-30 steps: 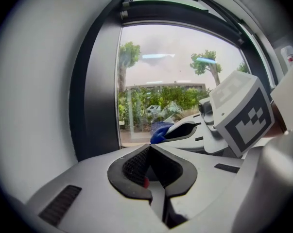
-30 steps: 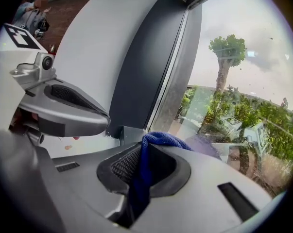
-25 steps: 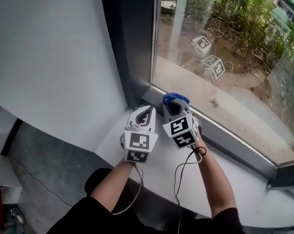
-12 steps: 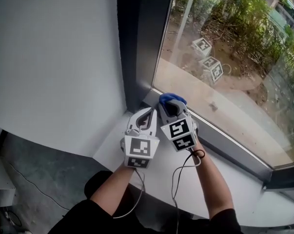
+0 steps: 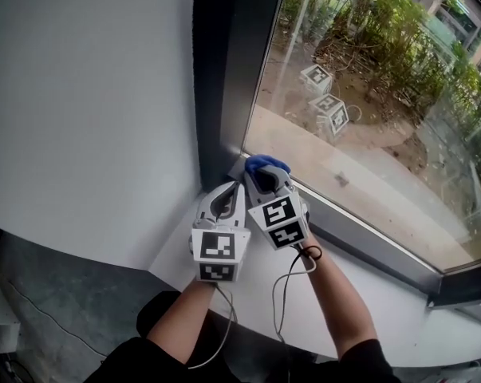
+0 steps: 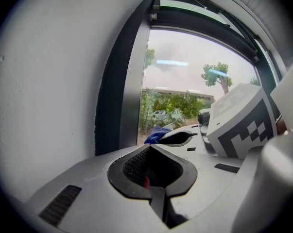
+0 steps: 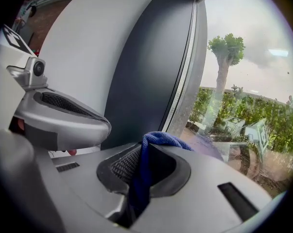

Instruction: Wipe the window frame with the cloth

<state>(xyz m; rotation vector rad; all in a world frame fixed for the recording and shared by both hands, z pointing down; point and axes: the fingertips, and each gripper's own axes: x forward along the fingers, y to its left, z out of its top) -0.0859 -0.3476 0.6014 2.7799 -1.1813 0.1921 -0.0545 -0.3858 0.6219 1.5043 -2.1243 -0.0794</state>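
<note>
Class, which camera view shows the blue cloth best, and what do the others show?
The right gripper view: the blue cloth fills the middle, pinched between the right gripper's fingers. The head view shows only a small blue bunch beyond that gripper, by the window frame. The left gripper view catches a blue sliver.

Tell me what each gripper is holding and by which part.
The right gripper pinches a blue cloth by a fold, the rest bunched past the jaw tips. The left gripper is shut and empty.
</note>
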